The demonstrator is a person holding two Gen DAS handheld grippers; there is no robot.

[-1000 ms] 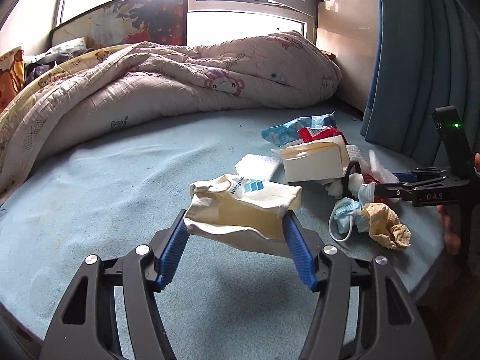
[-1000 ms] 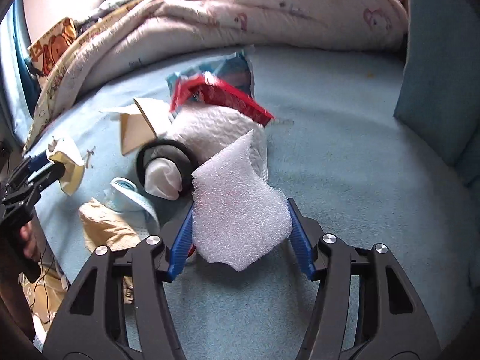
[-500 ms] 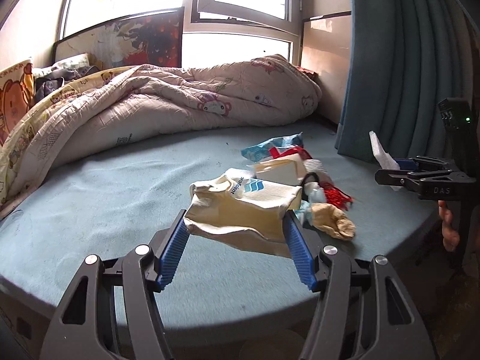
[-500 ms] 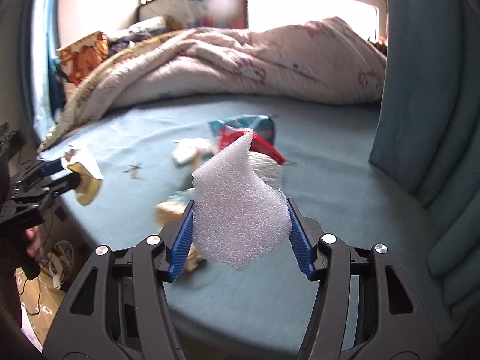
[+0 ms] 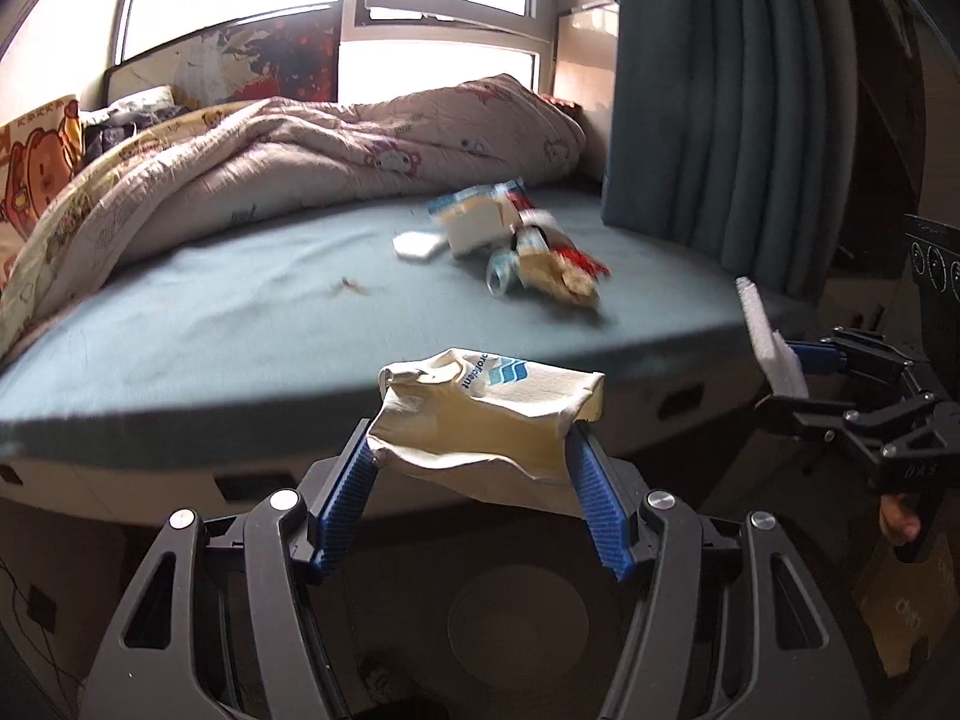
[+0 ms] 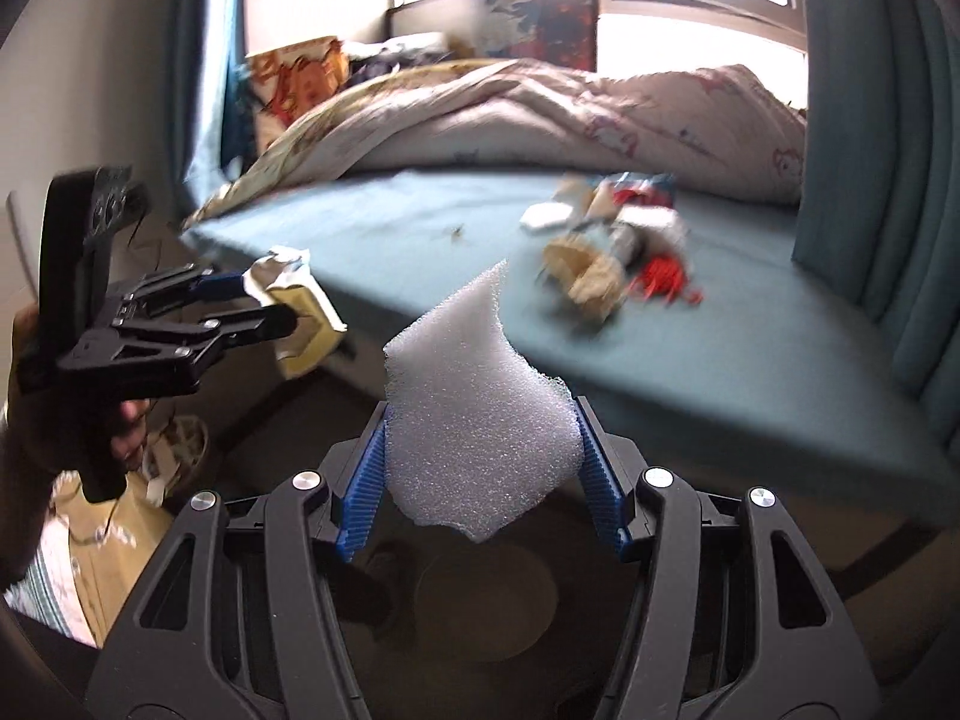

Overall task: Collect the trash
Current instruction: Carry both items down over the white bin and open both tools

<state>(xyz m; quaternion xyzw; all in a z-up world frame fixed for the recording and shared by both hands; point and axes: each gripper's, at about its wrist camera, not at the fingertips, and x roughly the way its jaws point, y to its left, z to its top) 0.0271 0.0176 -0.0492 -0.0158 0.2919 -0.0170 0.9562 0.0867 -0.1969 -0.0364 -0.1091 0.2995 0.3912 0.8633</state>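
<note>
Bed [image 5: 240,324]: trash pile [image 5: 528,252] upper centre.
Left claw [image 5: 474,480]: level, clenched on cream wrapper [image 5: 486,420], lettering partly hidden.
Right claw [image 6: 480,468]: level, clenched on white foam [image 6: 474,414].

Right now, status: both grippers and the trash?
Left gripper shut on cream wrapper. Right gripper shut on white foam piece. Both off the bed; trash pile remains there.

White foam [image 6: 480,420], cream wrapper [image 5: 486,420] (blue logo)
</note>
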